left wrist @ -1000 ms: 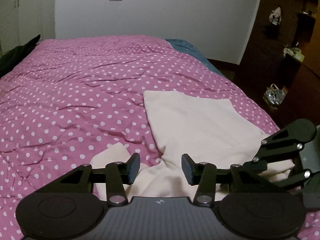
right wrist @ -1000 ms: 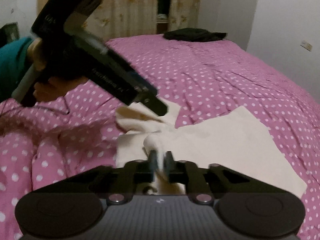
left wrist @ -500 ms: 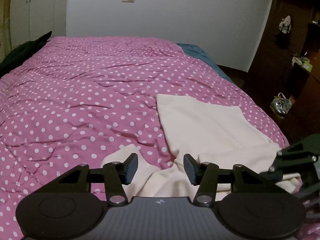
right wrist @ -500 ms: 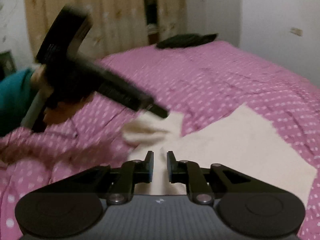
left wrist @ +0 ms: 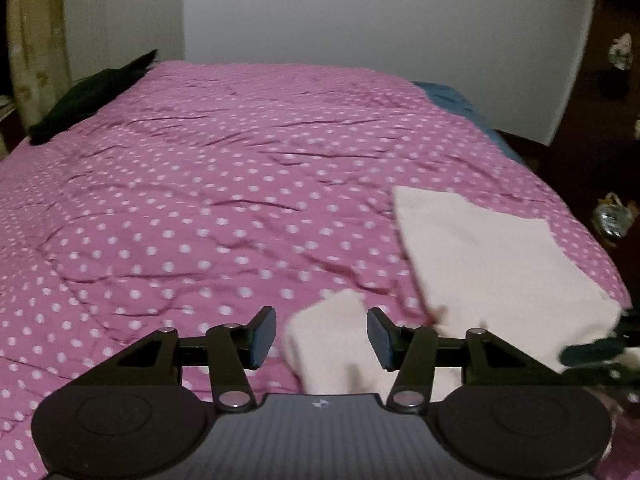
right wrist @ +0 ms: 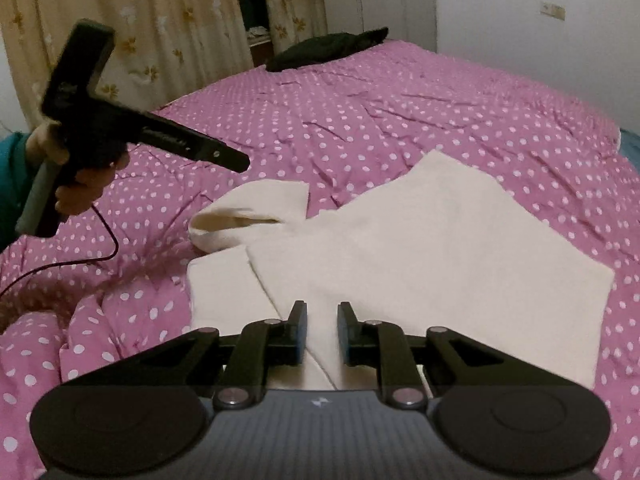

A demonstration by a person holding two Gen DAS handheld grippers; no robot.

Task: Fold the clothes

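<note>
Two grippers are working over one cream garment [right wrist: 420, 248] that is lying on the pink polka-dot bedspread [right wrist: 400, 112]. You are holding the left gripper [left wrist: 321, 338] with its jaws standing about half apart; in the left wrist view a rolled sleeve end [left wrist: 332, 340] is showing in the gap, but the pads are not pressing on it, and the garment's flat body is spreading toward 2 o'clock. You are opening the right gripper [right wrist: 322, 330] at this moment, its jaws only a narrow way apart, with a fold of the cream cloth lying under the gap and neither pad gripping it. In the right wrist view your left hand [right wrist: 76, 176] is sitting at 9 o'clock, wrapped around its tool's handle, whose fingers are hovering just above the sleeve at 10 o'clock. One dark garment [right wrist: 328, 48] is lying at the bed's far edge at 12 o'clock. One thin cable [right wrist: 76, 260] is trailing below that hand.
</note>
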